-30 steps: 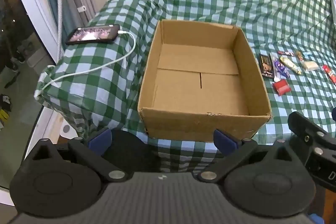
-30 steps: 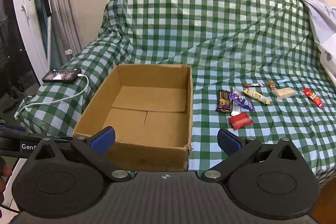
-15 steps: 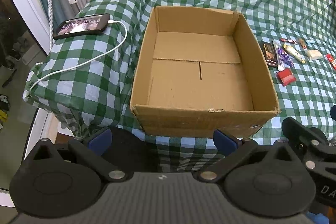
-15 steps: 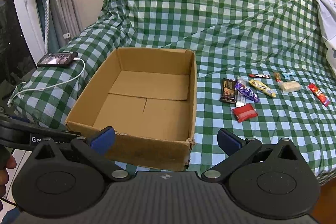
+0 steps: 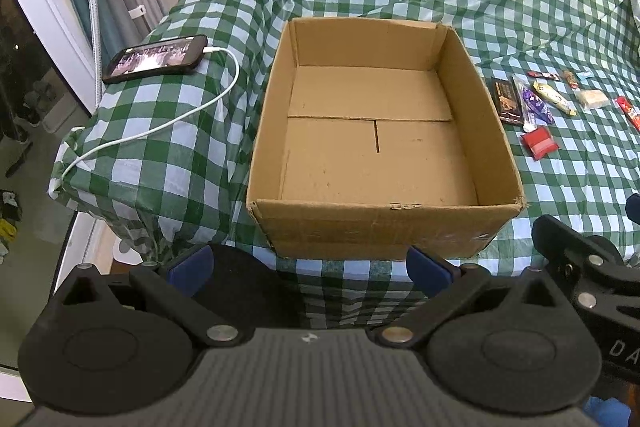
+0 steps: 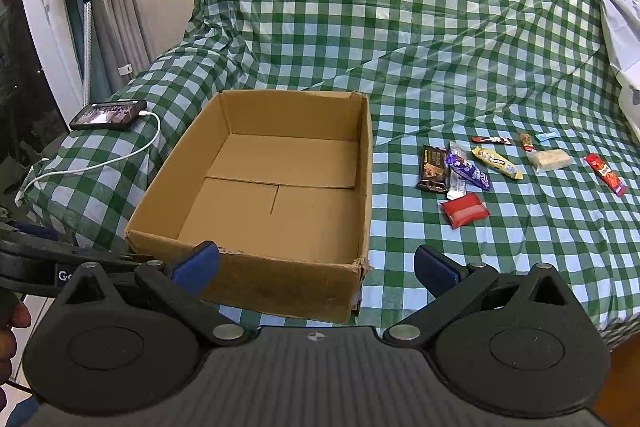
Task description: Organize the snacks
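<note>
An open cardboard box (image 5: 372, 227) (image 6: 256, 279) sits on the green checked cover, with nothing inside. Several wrapped snacks lie to its right: a dark brown bar (image 6: 433, 169), a purple one (image 6: 468, 171), a yellow one (image 6: 496, 161), a red pack (image 6: 464, 209), a pale block (image 6: 549, 159) and a long red bar (image 6: 605, 174). In the left wrist view the same group shows at the right, with the red pack (image 5: 539, 143) nearest. My left gripper (image 5: 309, 265) hangs open before the box's near wall. My right gripper (image 6: 316, 267) is open too, at the box's near right corner, holding nothing.
A phone (image 5: 157, 59) (image 6: 109, 115) on a white charging cable (image 5: 168, 125) lies on the cover left of the box. Curtains and a white frame (image 6: 44, 7) stand at far left. A pale cloth (image 6: 612, 11) lies at the far right. The right gripper's body (image 5: 592, 279) shows beside my left one.
Both cameras tipped down toward the box half a second ago and have since lifted back up. Box and snacks have not moved; both grippers stay open.
</note>
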A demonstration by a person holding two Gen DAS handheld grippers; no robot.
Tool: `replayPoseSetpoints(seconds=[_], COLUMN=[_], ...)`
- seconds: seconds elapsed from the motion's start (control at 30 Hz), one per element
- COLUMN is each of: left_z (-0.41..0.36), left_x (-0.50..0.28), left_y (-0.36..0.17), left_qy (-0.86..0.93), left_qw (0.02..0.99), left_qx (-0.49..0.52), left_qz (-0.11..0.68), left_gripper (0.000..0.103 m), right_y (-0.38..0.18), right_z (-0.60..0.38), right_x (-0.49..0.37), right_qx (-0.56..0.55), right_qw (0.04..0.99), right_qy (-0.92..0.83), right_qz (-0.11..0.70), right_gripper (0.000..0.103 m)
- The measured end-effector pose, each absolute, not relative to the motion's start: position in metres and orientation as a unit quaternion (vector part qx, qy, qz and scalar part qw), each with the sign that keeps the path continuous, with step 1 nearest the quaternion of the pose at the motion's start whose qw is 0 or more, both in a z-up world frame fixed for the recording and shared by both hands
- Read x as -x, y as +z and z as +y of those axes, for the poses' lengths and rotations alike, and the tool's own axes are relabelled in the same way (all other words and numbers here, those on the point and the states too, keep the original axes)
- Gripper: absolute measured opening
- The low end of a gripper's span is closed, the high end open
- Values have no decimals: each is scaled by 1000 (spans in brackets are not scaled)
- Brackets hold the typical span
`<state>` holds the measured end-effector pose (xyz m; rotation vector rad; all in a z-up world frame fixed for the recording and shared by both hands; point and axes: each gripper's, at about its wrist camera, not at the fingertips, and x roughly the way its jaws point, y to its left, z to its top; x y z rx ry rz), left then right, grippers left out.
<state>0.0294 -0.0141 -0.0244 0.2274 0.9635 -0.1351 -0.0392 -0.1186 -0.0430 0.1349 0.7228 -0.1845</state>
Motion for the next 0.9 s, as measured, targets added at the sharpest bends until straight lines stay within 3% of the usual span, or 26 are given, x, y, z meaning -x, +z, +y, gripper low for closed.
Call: replayPoseSetpoints(seconds=[0.9], left_z=[-13], left_x=[-21], left_y=[-22], left_qy=[-66], left_qw=[877], left_qx=[-114], left_qz=[462], left_gripper=[103], right_y=[-38], right_z=[-114], right_x=[53], right_qx=[-78], right_qw=[932], right_qy=[-84], right_qz=[343], right_gripper=[103])
